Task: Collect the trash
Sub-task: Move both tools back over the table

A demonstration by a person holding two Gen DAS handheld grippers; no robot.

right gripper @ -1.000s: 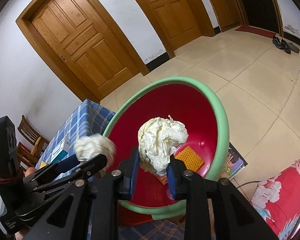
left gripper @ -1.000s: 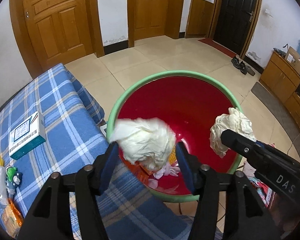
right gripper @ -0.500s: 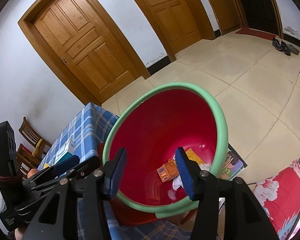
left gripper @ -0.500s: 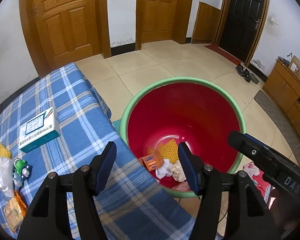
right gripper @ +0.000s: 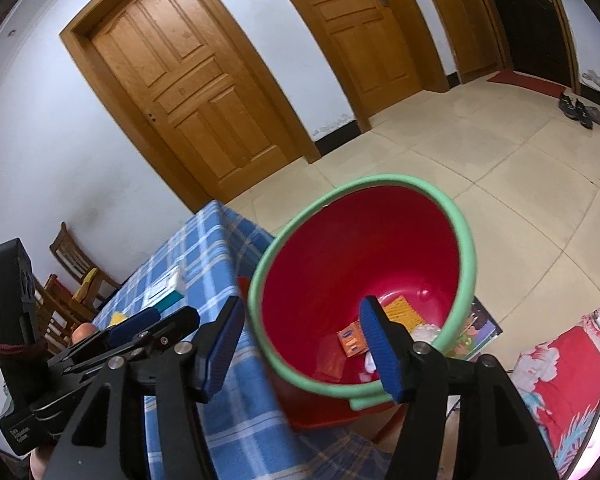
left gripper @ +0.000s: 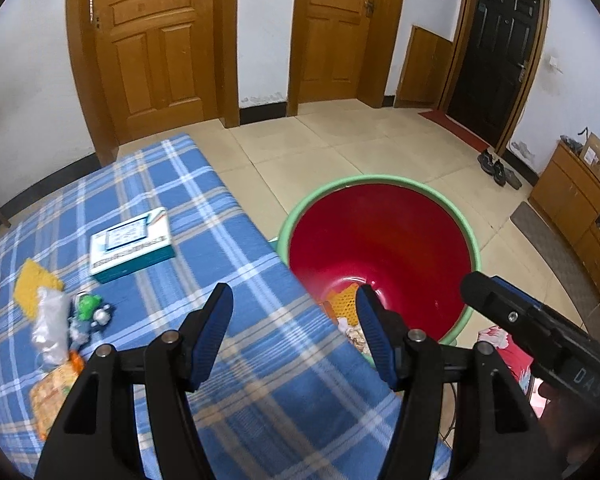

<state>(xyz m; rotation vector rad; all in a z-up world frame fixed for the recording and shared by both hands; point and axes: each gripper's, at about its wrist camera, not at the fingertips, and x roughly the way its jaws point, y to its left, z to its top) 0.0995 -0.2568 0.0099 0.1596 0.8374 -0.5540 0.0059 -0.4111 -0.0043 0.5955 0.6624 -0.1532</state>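
From the left wrist cam I read the blue plaid tablecloth [left gripper: 228, 240] covering the table from 9 to 6 o'clock. At 9 o'clock on it: yellow mesh pad [left gripper: 34, 286], clear plastic wrapper [left gripper: 52, 330], small green toy [left gripper: 88, 308], orange snack packet [left gripper: 54, 394] below them. Teal-and-white box [left gripper: 130, 244] lies at approx. 10 o'clock, apart from that cluster. My left gripper [left gripper: 294, 322] sits over the table edge, jaws apart, nothing betw. them. Red bin w/ green rim [left gripper: 472, 240] stands on the floor at 3 o'clock, just beside the table; trash lies at its bottom: orange mesh piece [left gripper: 342, 302], crumpled tissue [left gripper: 356, 334]. Right wrist cam: my right gripper [right gripper: 302, 342] is over the bin's near rim, jaws opening, nothing betw. them. Small orange carton [right gripper: 352, 340] lies on the bin floor. Floral red cloth [right gripper: 560, 368] at 4 o'clock.
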